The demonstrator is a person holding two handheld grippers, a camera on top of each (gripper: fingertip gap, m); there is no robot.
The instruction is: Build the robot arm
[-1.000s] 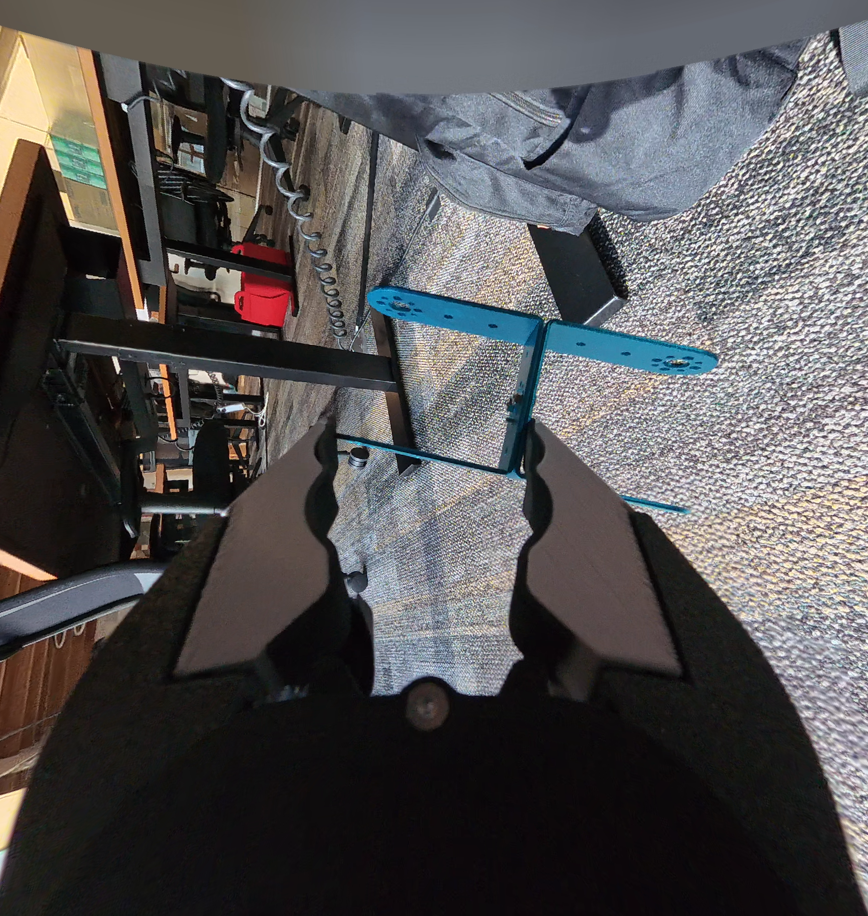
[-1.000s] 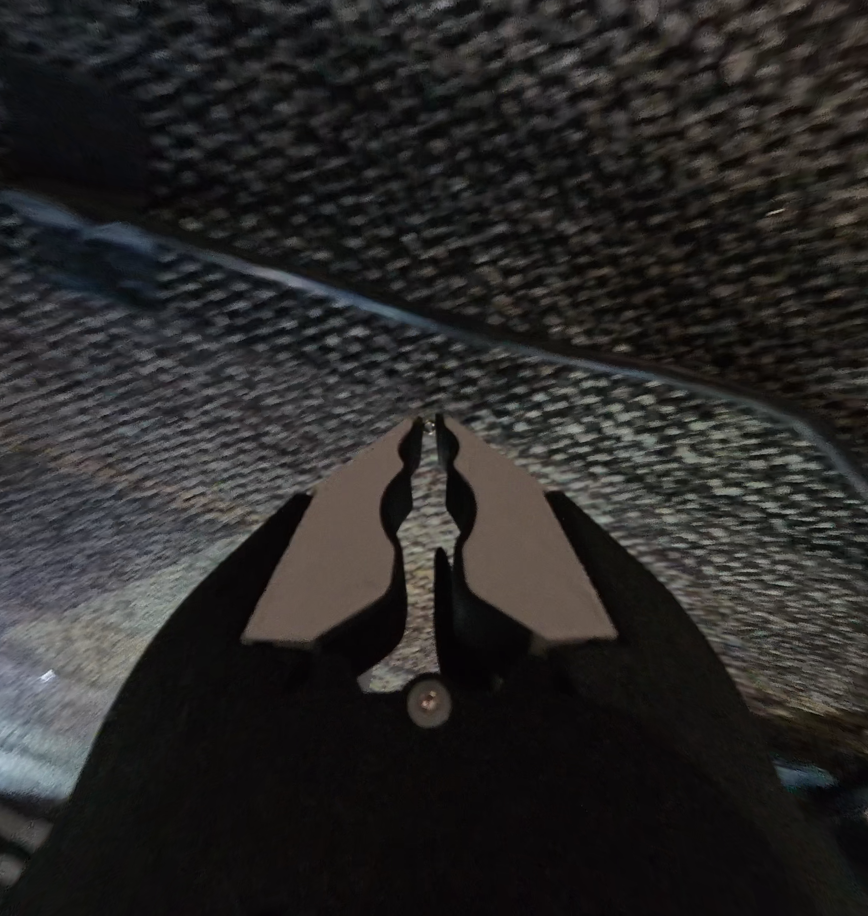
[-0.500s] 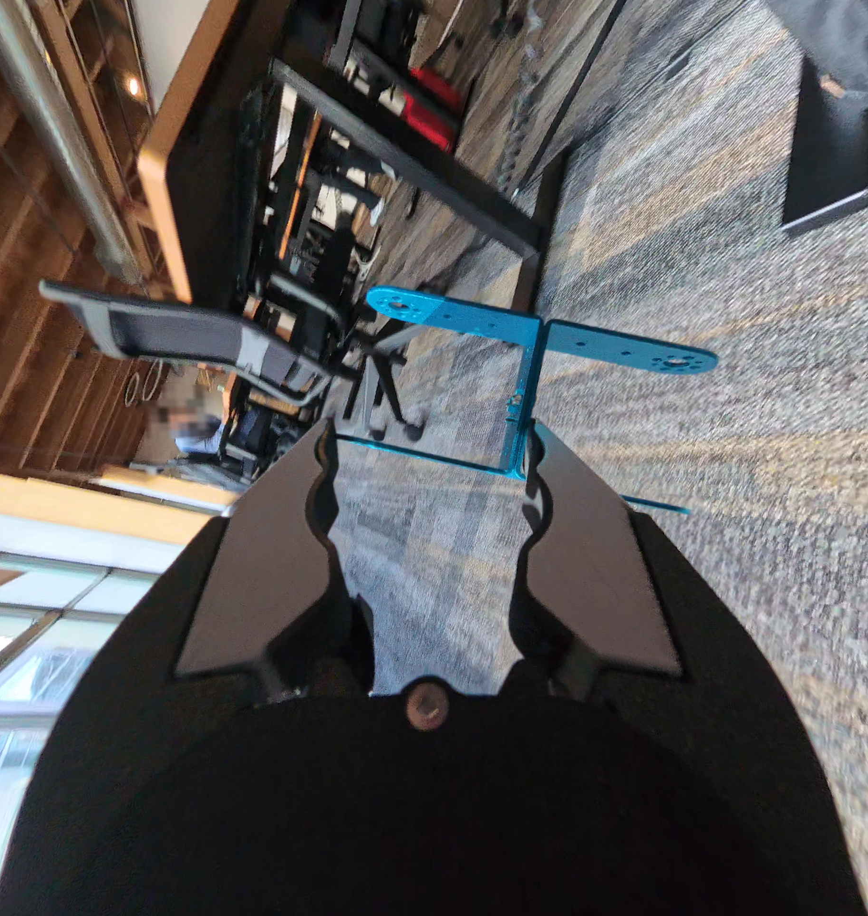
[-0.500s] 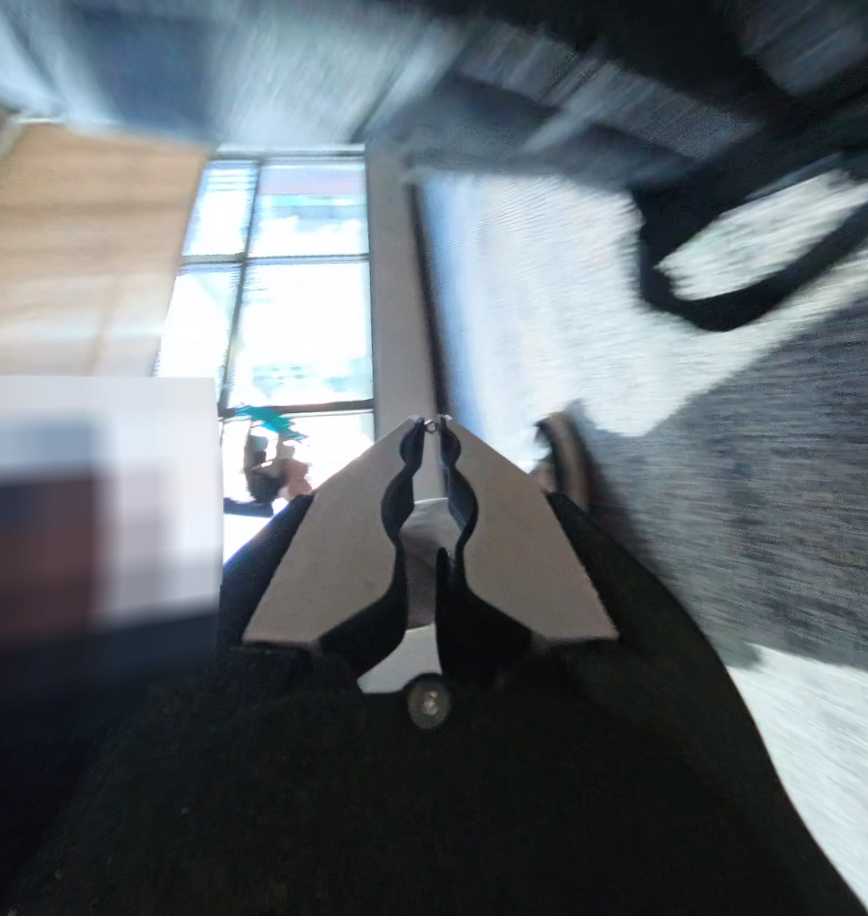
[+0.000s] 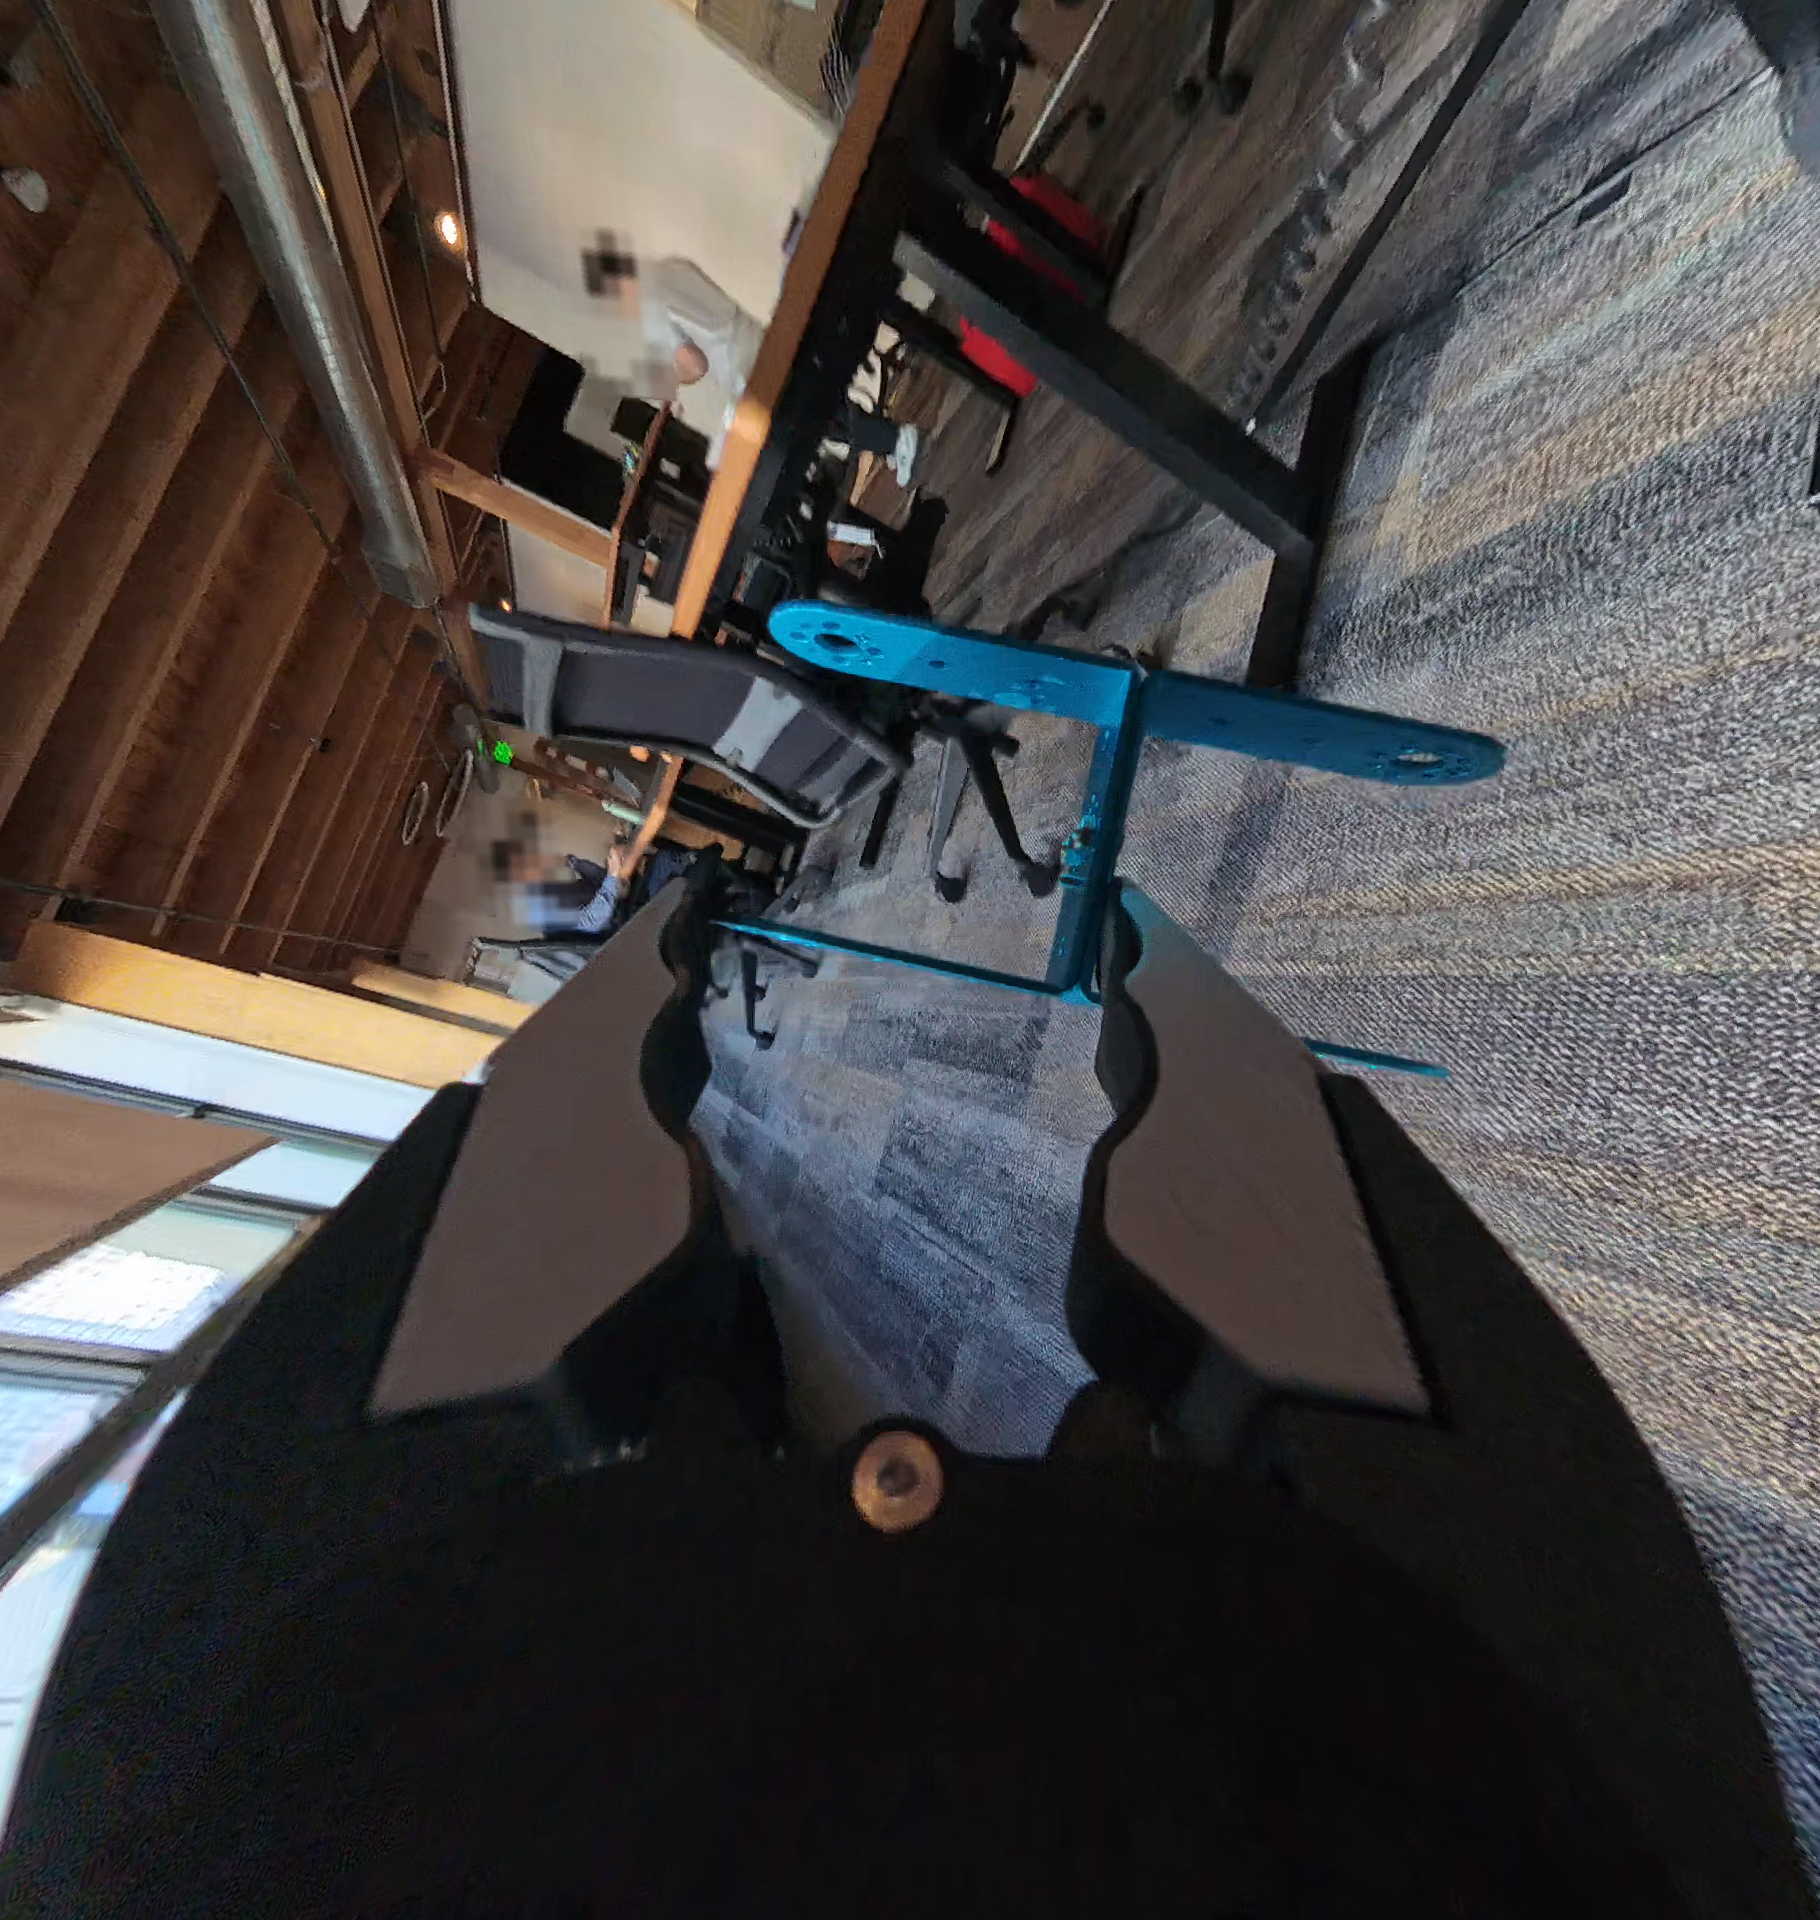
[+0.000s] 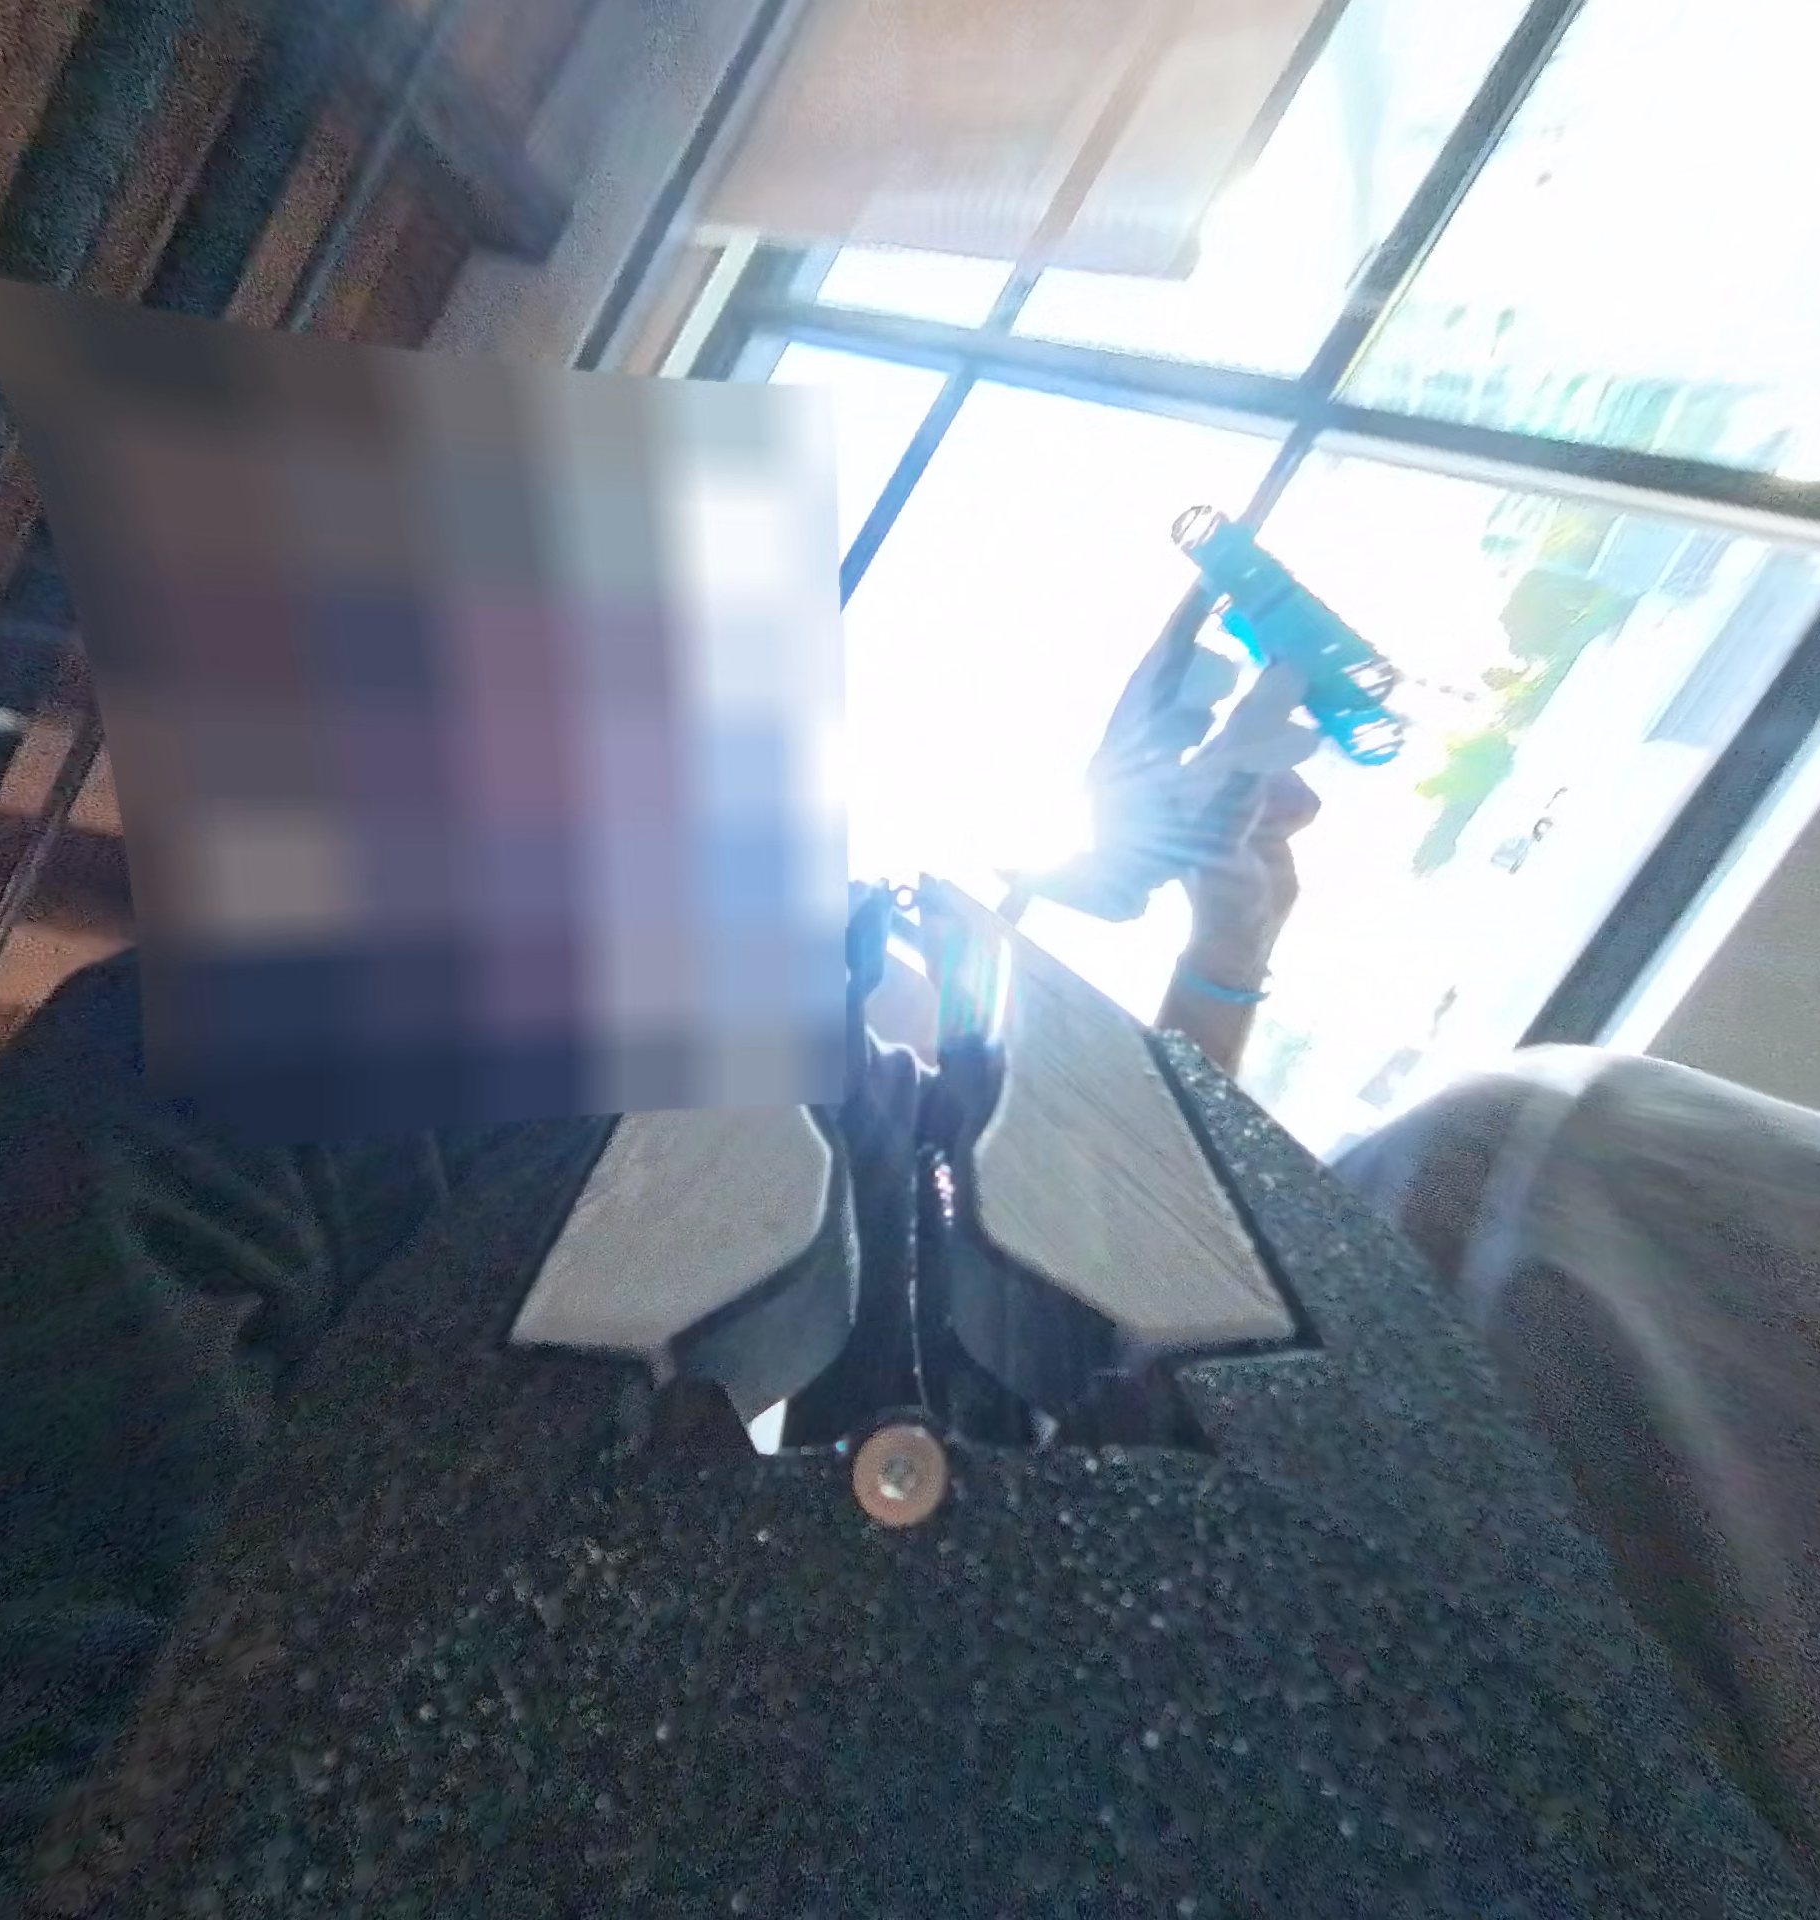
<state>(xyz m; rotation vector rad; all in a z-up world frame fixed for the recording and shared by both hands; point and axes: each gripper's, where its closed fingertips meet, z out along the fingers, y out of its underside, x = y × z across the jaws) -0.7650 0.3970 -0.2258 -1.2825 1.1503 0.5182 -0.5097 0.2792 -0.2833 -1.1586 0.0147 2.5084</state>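
Your left tongs [image 5: 895,935] stand wide but clamped across the one blue bracket [image 5: 989,675], which hangs mid-frame above the carpet [image 5: 1560,1091], with one office chair [image 5: 677,707] behind it at left. Your right tongs [image 6: 911,896] are pinched nearly together at mid-frame, and a tiny dark speck at their tips is too small to name. That makes two tongs and one bracket, which shows again upper right in the right wrist view, against the window [image 6: 1093,582].
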